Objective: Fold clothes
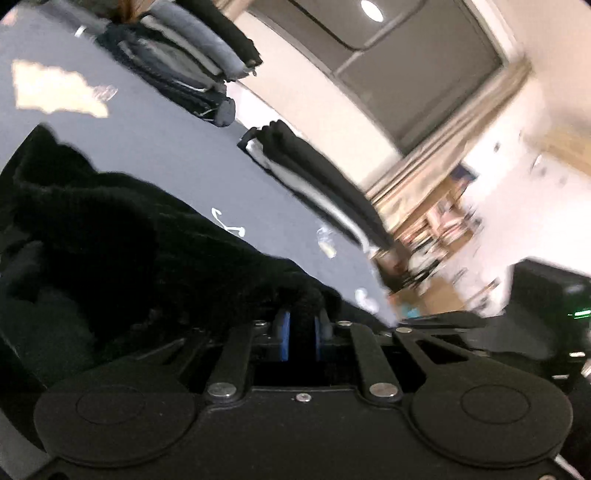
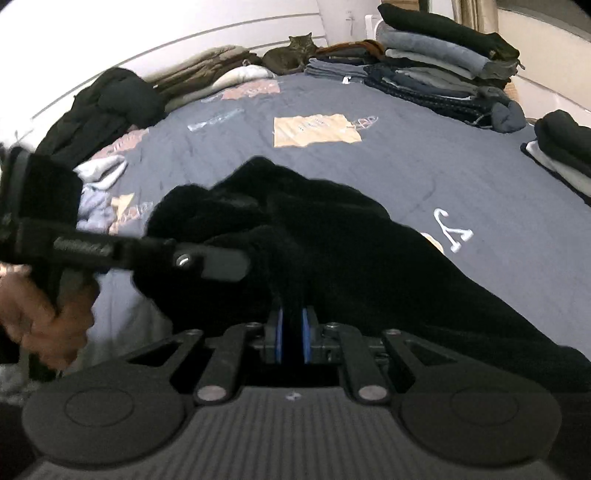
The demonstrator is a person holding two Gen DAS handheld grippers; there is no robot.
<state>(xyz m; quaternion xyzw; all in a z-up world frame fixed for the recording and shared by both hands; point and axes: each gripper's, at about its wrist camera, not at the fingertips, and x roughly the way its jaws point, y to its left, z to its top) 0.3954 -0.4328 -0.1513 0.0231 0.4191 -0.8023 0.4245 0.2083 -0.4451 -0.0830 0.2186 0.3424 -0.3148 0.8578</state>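
Pinching fuzzy black garment [image 2: 332, 236], both tools

Both views bend strongly at the edges, with dark rounded corners. The left wrist view is tilted and smeared by motion blur, worst on the far right, where the shelves [image 1: 443, 236] are only streaks. A round ceiling lamp [image 1: 372, 9] glows white at the top. The right wrist view is sharper and evenly lit, with soft shadows. The black garment [image 2: 332, 236] is so dark that its folds hardly show. The hand [image 2: 44, 314] at the left is blurred.
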